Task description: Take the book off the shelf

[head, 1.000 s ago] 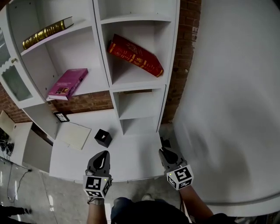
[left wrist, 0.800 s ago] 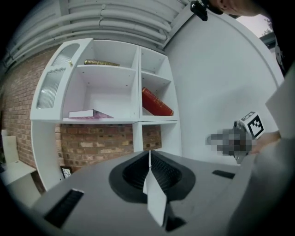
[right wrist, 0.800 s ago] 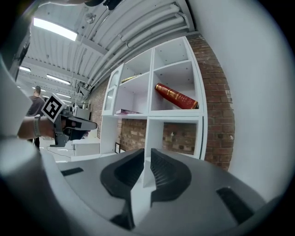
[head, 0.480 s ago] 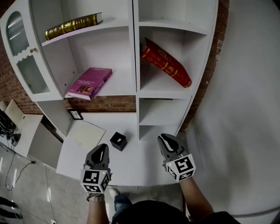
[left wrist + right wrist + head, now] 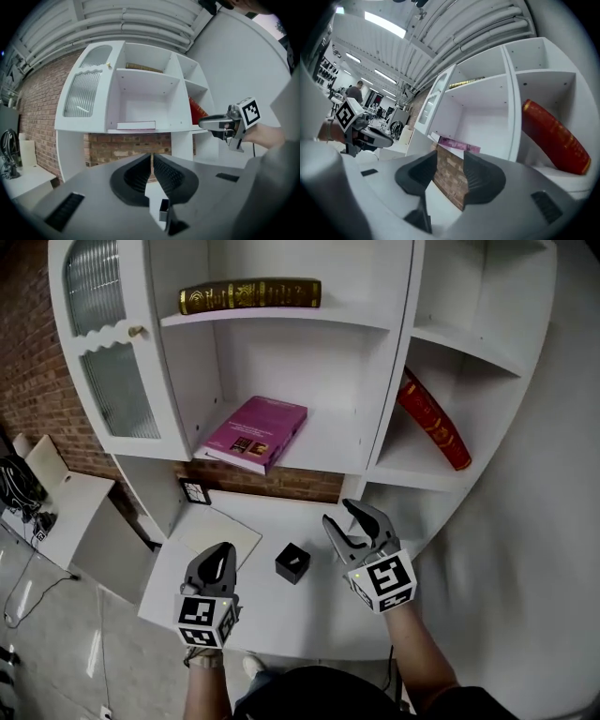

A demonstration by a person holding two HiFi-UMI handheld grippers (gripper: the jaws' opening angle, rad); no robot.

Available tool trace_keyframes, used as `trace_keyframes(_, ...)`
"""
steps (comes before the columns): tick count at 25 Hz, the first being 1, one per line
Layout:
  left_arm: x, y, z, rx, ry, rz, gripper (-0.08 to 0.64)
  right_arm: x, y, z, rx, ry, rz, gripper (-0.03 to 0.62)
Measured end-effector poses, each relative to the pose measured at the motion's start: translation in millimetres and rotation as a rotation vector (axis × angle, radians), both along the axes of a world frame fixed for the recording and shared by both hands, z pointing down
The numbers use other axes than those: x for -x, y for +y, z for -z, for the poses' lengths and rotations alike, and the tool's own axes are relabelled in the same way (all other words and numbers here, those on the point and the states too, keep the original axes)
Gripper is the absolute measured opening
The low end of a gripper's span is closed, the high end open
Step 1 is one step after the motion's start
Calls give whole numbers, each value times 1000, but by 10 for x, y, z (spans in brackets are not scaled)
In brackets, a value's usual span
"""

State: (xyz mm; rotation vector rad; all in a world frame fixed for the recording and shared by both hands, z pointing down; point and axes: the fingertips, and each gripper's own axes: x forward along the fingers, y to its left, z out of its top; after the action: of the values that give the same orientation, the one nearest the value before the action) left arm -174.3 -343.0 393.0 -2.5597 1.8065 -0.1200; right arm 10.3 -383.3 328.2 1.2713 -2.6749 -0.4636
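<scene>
The left tongs (image 5: 223, 549) were closed; the empty right tongs (image 5: 342, 516) had just been opening. A nudge could knock the purple book (image 5: 256, 432) off the shelf (image 5: 330, 444) edge.

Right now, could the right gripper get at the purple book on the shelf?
Probably yes. The right gripper has just been opening its jaws, nothing between them; the shelf is open-fronted, with nothing blocking the purple book.

left claw (image 5: 221, 551), right claw (image 5: 339, 513): grey, black ribbed pads (image 5: 136, 176) | cubes (image 5: 206, 622): white, black-square markers
</scene>
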Motion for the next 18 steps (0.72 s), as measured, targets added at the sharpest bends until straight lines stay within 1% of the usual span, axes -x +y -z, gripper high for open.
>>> trace_keyframes(3, 307, -139, 39, -22, -1, 12, 11, 442, -165, 152, -25, 38, 37, 205)
trace_keyframes(7, 713, -269, 13, -16, 8, 15, 11, 1003, -372, 297, -63, 107, 62, 261)
trace_keyframes(13, 1299, -428, -15, -8, 15, 22, 11, 1710, -651, 399, -106, 198, 76, 295)
trace_keyframes(16, 1537, -490, -45, -7, 17, 21, 11, 1979, -785, 367, -124, 273, 51, 304)
trace_keyframes(18, 1682, -537, -76, -5, 21, 19, 11, 2134, -872, 339, -150, 343, 22, 307)
